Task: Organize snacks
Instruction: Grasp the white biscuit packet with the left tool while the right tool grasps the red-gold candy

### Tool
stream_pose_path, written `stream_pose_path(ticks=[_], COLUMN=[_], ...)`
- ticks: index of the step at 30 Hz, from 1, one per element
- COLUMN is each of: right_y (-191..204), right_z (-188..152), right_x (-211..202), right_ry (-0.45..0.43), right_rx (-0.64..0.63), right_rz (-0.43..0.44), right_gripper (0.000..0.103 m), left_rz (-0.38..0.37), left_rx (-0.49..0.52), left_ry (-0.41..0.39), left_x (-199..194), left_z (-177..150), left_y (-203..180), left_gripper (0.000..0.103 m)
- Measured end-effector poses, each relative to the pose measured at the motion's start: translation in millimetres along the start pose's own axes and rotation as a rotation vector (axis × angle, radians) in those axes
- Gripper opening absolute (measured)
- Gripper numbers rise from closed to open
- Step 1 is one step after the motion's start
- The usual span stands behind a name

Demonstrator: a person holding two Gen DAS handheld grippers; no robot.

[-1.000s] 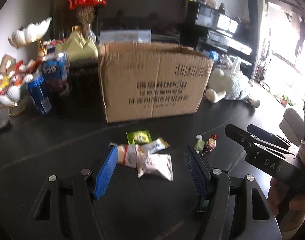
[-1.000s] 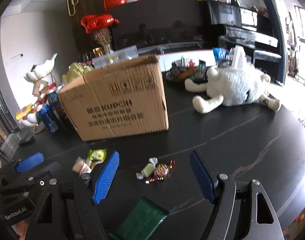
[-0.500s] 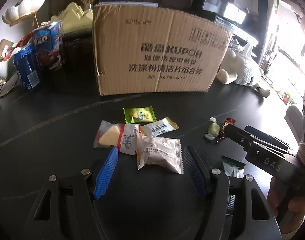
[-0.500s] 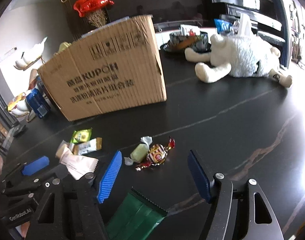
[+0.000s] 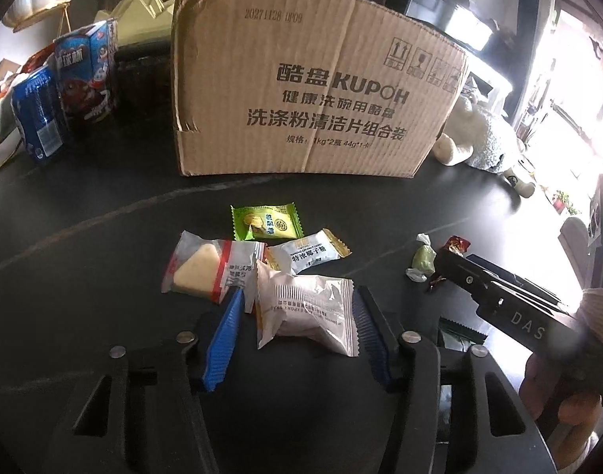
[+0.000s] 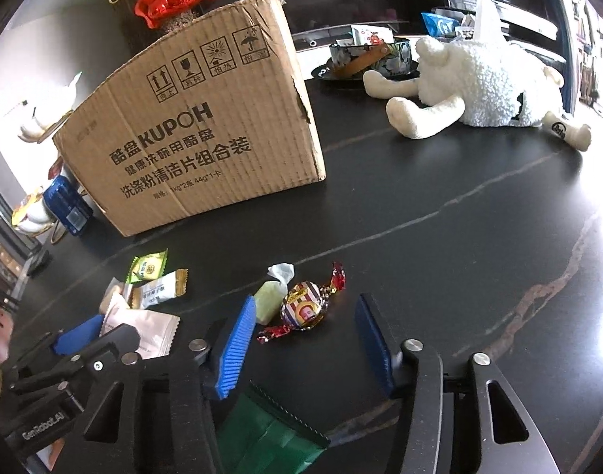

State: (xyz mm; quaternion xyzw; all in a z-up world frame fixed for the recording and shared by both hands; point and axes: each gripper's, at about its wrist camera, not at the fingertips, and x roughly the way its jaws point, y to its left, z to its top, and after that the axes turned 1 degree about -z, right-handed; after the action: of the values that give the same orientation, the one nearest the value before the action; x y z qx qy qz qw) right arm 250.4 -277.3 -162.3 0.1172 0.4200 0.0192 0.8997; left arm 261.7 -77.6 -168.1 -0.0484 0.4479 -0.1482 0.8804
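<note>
Blue-padded left tool [image 5: 297, 328] closing around white snack packet [image 5: 307, 318], pads not yet pressing. Right tool [image 6: 307, 349] closing, round foil candy [image 6: 303, 310] just ahead on black bench [image 6: 459, 237]. Cardboard box [image 5: 313, 91] at frame top.

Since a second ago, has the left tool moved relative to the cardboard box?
Yes. The left tool has come down and in toward the cardboard box, which now looms larger, and its closing pads bracket the white snack packet.
</note>
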Motion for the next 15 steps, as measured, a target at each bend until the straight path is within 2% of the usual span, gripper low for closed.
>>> stream_pose_path(ticks=[7, 13, 15], right_y=[-3.0, -1.9, -2.0], right_z=[0.8, -0.2, -0.7], right_x=[2.1, 3.1, 2.9], right_ry=[0.003, 0.013, 0.012], right_rx=[0.009, 0.007, 0.005], right_rz=[0.0, 0.009, 0.01], right_gripper=[0.043, 0.026, 0.026], left_rz=[-0.019, -0.043, -0.048], left_rx=[-0.011, -0.017, -0.022], left_ry=[0.023, 0.034, 0.032], left_x=[6.9, 8.8, 7.8], left_z=[-0.9, -2.5, -2.2], left_y=[-1.3, -3.6, -5.0], left_gripper=[0.038, 0.034, 0.032])
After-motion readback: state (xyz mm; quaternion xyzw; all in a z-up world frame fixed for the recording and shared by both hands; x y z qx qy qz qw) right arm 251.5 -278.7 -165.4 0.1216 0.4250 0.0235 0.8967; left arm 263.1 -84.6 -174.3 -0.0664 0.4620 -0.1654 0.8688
